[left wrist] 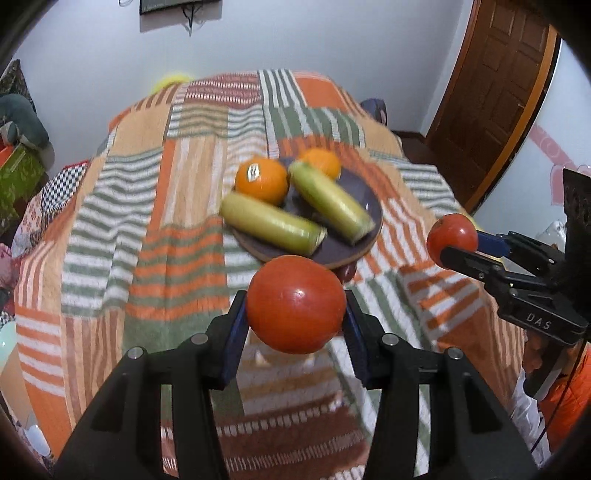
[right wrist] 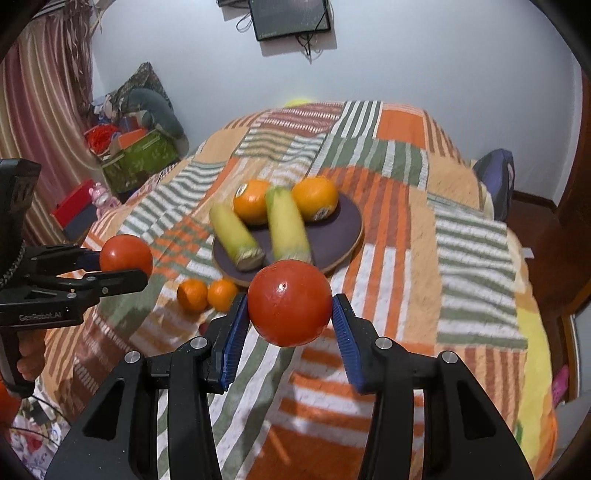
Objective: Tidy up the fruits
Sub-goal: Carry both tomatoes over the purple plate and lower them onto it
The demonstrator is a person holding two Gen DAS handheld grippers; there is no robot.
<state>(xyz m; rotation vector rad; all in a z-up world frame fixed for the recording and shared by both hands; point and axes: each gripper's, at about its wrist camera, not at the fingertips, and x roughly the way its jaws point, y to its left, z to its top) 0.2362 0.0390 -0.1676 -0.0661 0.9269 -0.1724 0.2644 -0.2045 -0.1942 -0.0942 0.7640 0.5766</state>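
Observation:
My left gripper (left wrist: 295, 314) is shut on a red tomato (left wrist: 295, 303) and holds it above the bed, short of the dark plate (left wrist: 354, 192). My right gripper (right wrist: 290, 310) is shut on a second red tomato (right wrist: 290, 302), also raised near the plate's (right wrist: 343, 221) front edge. The plate carries two oranges (left wrist: 262, 180) (right wrist: 316, 198) and two green-yellow corn cobs (left wrist: 271, 224) (right wrist: 288, 225). Two small tangerines (right wrist: 207, 294) lie on the blanket left of the plate. Each gripper shows in the other's view, the right one (left wrist: 452, 240) and the left one (right wrist: 127, 258).
A striped patchwork blanket (right wrist: 406, 229) covers the bed. Boxes and bags (right wrist: 140, 147) crowd the floor at the left by a curtain. A wooden door (left wrist: 495, 92) stands at the right. A screen (right wrist: 290, 16) hangs on the far wall.

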